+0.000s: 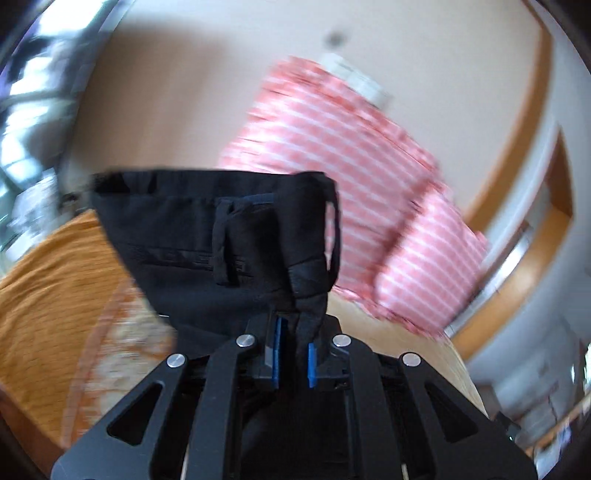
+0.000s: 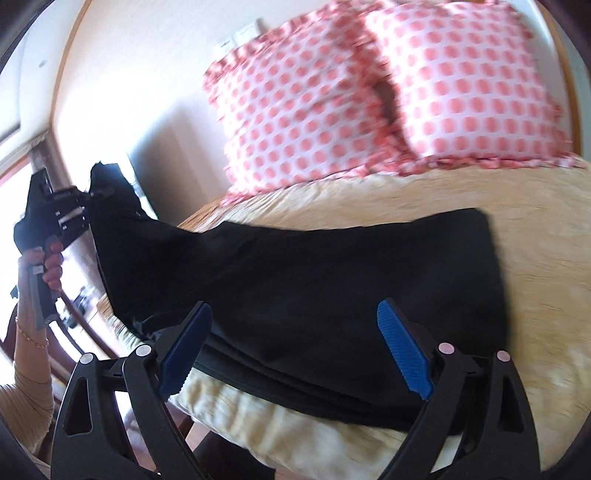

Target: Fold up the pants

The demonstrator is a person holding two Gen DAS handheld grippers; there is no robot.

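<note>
black pants [image 2: 314,280] on a cream bed [image 2: 535,266] beside pink-dotted pillows [image 2: 369,92].

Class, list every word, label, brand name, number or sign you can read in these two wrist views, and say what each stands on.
No readable text in either view.
Pale plates on the wall above the pillows: blurred, no lettering legible.
Black pants: no label or brand visible.
Left gripper and right gripper: no markings visible.
</note>
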